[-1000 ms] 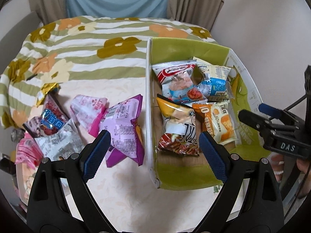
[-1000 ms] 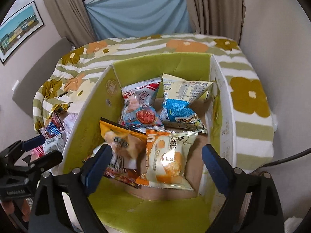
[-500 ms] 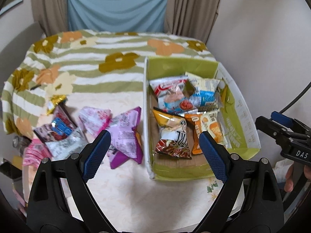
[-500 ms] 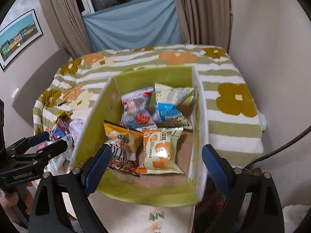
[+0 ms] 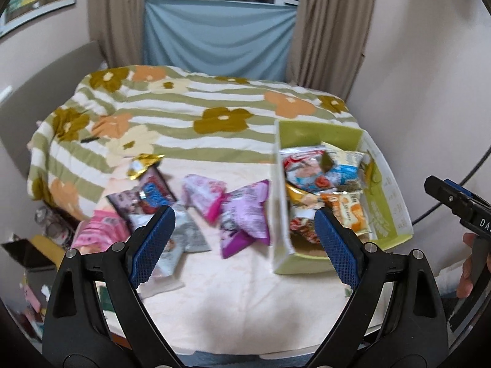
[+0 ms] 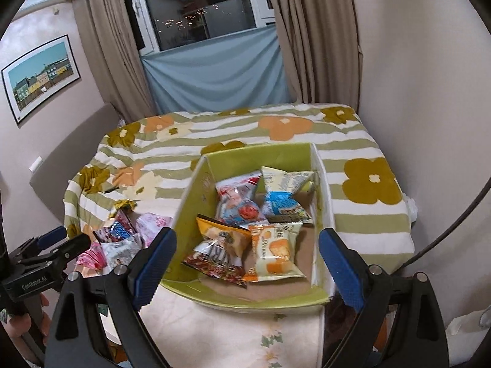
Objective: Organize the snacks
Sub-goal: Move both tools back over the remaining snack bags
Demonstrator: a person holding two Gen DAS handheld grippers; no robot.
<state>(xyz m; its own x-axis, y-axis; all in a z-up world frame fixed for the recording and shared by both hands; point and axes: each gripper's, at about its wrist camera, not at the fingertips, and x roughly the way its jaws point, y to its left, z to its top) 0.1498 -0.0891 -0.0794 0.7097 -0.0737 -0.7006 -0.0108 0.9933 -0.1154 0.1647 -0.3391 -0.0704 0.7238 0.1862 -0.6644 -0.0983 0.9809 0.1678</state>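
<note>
A green cardboard box (image 6: 285, 156) (image 5: 319, 132) stands on the bed's right side and holds several snack packets, among them an orange-and-white one (image 6: 274, 250) and a blue-and-cream one (image 6: 282, 199). Loose packets lie on the cream sheet left of the box: a purple one (image 5: 245, 217), a pink-and-white one (image 5: 204, 193), a grey one (image 5: 184, 233) and a dark one (image 5: 147, 196). My left gripper (image 5: 244, 245) hangs open above the sheet, back from the packets. My right gripper (image 6: 247, 263) hangs open, high over the box's near end. Neither holds anything.
A flowered green-striped blanket (image 6: 276, 128) covers the far half of the bed. A wall runs close along the right (image 6: 429, 92), curtains and a window stand behind. A gold wrapper (image 5: 142, 164) lies at the blanket's edge. Clutter sits on the floor at left (image 5: 33, 257).
Both grippers have pulled back and up from the bed, so the box and the packets look smaller and farther away. The jaws of both stay equally wide. No packet has moved.
</note>
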